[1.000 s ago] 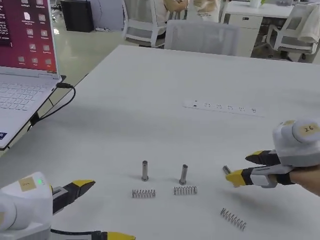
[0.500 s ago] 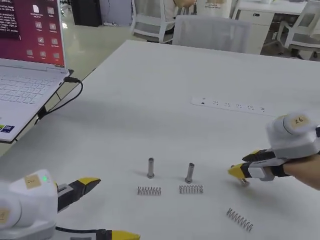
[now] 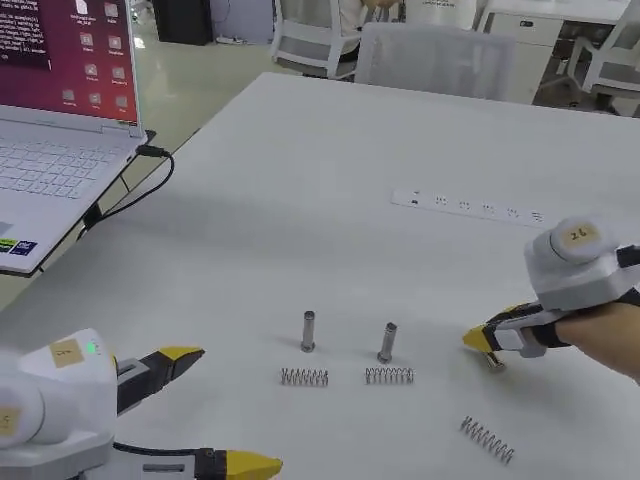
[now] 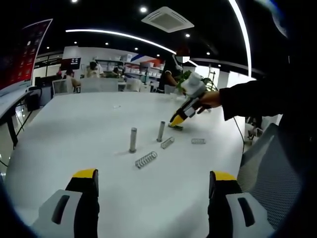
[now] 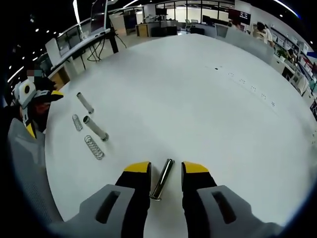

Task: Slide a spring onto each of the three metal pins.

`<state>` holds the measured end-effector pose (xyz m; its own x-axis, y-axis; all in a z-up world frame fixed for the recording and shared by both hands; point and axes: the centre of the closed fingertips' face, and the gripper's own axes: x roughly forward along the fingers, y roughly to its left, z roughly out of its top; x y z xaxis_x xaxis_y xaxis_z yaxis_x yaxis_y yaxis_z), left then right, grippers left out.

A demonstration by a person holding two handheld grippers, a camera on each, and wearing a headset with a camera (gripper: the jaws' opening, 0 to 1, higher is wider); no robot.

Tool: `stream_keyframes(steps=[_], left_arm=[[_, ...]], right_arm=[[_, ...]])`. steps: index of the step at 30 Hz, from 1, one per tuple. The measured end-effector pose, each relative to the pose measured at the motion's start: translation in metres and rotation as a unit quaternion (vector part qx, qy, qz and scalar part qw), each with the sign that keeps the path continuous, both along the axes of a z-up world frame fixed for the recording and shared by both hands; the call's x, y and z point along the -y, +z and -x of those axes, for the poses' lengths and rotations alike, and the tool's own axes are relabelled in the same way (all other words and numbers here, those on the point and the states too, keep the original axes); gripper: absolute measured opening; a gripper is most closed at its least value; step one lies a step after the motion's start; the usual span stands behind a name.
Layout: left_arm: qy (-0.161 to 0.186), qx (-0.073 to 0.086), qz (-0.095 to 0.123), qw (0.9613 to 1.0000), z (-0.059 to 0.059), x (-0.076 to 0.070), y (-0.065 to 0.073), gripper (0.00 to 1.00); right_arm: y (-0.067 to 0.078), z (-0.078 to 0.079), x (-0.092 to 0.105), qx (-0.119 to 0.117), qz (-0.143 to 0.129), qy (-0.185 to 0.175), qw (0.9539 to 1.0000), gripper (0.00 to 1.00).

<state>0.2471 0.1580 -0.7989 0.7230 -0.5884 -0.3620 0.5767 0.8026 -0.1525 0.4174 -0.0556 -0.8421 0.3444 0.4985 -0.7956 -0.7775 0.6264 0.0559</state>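
Resting on white table (image 3: pixel 330 150): pins (image 3: pixel 308 331), laptop (image 3: pixel 50 150) (sockets (image 3: pixel 465 208), apparently).

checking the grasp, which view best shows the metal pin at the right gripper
Right gripper view: the short silver metal pin lies full-length between the jaws. Head view catches its end; left gripper view, a speck.

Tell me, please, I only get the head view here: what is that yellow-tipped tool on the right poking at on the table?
Observer: The right gripper view shows a metal pin sitting between the two jaws of the right gripper.
Operator: Is it squeezed tight?
Observer: I cannot tell; thin gaps seem to show on both sides of it.
Operator: And the other tool?
Observer: The left gripper view shows the left gripper with jaws wide apart, facing the standing pins.
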Motion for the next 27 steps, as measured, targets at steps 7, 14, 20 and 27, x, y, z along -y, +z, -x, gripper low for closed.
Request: stream_keyframes(steps=[7,14,20,27], left_arm=[[0.001,0.0,0.001,1.0,-0.0006,-0.0009,-0.0005,0.89],[0.001,-0.002,0.003,1.0,-0.0005,-0.0011,-0.0023,0.89],[0.001,-0.002,0.004,1.0,-0.0004,0.0002,-0.0022,0.88],[0.001,-0.001,0.007,1.0,-0.0002,0.0003,-0.0016,0.88]], right_arm=[[-0.0038,-0.002,-0.001,-0.008,0.011,-0.007,0.9999,0.18],[-0.0072,-0.0035,0.0009,-0.013,0.021,-0.014,0.9996,0.17],[-0.0096,-0.0043,0.0032,-0.014,0.035,-0.018,0.9991,0.13],[-0.0105,-0.0062,0.0025,-0.014,0.04,-0.019,0.9989,0.12]])
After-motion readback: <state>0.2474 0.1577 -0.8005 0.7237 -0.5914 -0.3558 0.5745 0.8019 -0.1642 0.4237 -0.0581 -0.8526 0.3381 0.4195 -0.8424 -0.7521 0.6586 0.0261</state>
